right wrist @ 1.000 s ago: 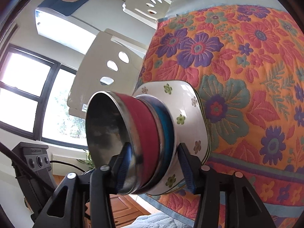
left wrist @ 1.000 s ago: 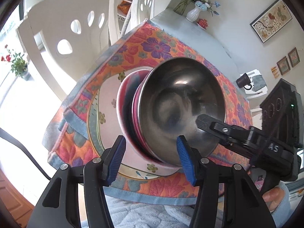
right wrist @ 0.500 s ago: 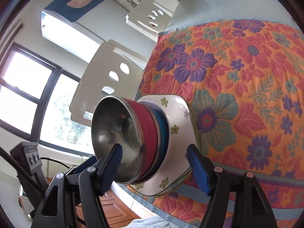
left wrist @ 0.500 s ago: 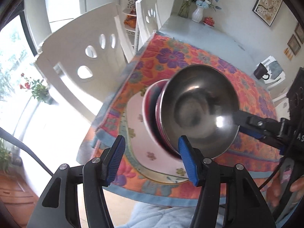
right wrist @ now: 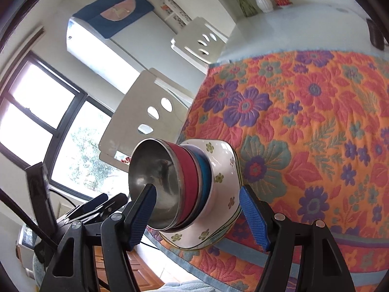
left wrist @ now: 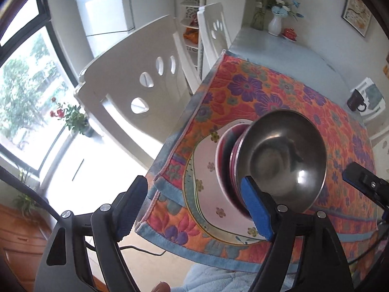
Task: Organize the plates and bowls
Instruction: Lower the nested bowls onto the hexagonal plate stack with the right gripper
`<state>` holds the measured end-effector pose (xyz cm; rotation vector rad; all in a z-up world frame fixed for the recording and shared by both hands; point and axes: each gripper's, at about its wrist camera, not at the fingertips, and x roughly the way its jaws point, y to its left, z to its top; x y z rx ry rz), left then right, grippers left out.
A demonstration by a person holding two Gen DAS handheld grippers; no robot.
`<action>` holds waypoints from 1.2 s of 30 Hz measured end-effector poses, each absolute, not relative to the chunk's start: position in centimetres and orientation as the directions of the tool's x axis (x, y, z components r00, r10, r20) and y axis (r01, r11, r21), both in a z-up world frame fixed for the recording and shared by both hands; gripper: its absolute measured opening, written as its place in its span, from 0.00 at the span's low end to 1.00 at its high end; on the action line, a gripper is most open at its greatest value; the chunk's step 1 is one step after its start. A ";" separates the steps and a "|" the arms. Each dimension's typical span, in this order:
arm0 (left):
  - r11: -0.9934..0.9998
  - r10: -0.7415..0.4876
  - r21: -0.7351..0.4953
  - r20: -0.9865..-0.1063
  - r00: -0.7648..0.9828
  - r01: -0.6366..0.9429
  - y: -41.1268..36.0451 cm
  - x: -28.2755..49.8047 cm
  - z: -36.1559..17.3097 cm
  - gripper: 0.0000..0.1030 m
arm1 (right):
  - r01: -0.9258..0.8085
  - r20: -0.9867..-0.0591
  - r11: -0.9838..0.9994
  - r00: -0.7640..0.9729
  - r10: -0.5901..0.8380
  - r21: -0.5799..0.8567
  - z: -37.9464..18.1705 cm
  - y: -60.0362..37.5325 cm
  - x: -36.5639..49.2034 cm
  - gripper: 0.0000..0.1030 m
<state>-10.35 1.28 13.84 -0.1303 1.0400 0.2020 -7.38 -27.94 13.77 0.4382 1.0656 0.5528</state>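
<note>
1. The left gripper (left wrist: pixel 194 209) stands wide open and holds nothing; its jaws have just been opening, and nothing sits between the blue pads (left wrist: pixel 256 210).
2. Just beyond its right pad lies the stack, apart from it: a steel bowl (left wrist: pixel 284 160) on top, nested in a red bowl (left wrist: pixel 234 163).
3. Under those is a white flowered dish (left wrist: pixel 206 182), resting on the floral cloth (left wrist: pixel 255 92) near the cloth's close corner.
4. Off to the left gripper's right, the tip of the right gripper (left wrist: pixel 364 185) shows, clear of the stack.
5. The right gripper (right wrist: pixel 197 214) is also open and grips nothing; its jaws have been opening.
6. From its camera the stack appears between the jaws, but no pad presses on it: the left pad (right wrist: pixel 143 216) overlaps the steel bowl (right wrist: pixel 155 182), the right pad (right wrist: pixel 252 216) lies beside the white dish (right wrist: pixel 223 177).
7. Between steel and white show a red bowl (right wrist: pixel 187 170) and a blue bowl (right wrist: pixel 204 177).
8. Past the stack the cloth (right wrist: pixel 304 121) covers the table; white chairs (left wrist: pixel 136 80) stand at the far side, and a vase (left wrist: pixel 274 24) sits at the table's far end.
9. A dark mug (left wrist: pixel 355 99) stands beyond the cloth, to the right.
</note>
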 end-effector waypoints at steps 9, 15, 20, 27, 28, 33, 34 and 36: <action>0.965 0.071 -0.072 -0.854 0.516 -0.252 2.0 -11.0 14.0 0.90 | -0.309 -0.681 0.779 0.378 0.627 0.546 15.1 -26.3 -8.1 0.67; 0.962 0.099 -0.052 -0.848 0.520 -0.268 2.4 -11.4 14.3 0.90 | -0.314 -0.684 0.773 0.361 0.635 0.552 14.7 -25.8 -8.1 0.67; 0.961 0.096 -0.056 -0.853 0.514 -0.272 2.5 -11.4 14.0 0.90 | -0.308 -0.686 0.771 0.352 0.636 0.557 14.4 -25.7 -7.9 0.67; 0.963 0.099 -0.060 -0.827 0.553 -0.262 2.2 -11.8 14.9 0.91 | -0.306 -0.687 0.773 0.354 0.634 0.556 14.4 -25.8 -7.9 0.67; 0.964 0.101 -0.058 -0.822 0.560 -0.258 2.2 -11.8 15.2 0.91 | -0.305 -0.687 0.773 0.355 0.634 0.556 14.4 -25.8 -7.9 0.67; 0.968 0.082 -0.076 -0.804 0.589 -0.238 1.8 -12.1 16.4 0.93 | -0.297 -0.684 0.773 0.359 0.635 0.561 14.4 -26.1 -8.1 0.67; 0.969 0.071 -0.089 -0.797 0.600 -0.232 1.6 -12.2 16.8 0.93 | -0.297 -0.684 0.773 0.360 0.634 0.561 14.4 -26.1 -8.2 0.68; 0.972 0.057 -0.098 -0.784 0.618 -0.215 1.2 -12.3 17.6 0.94 | -0.293 -0.684 0.775 0.363 0.632 0.561 14.4 -26.3 -8.3 0.68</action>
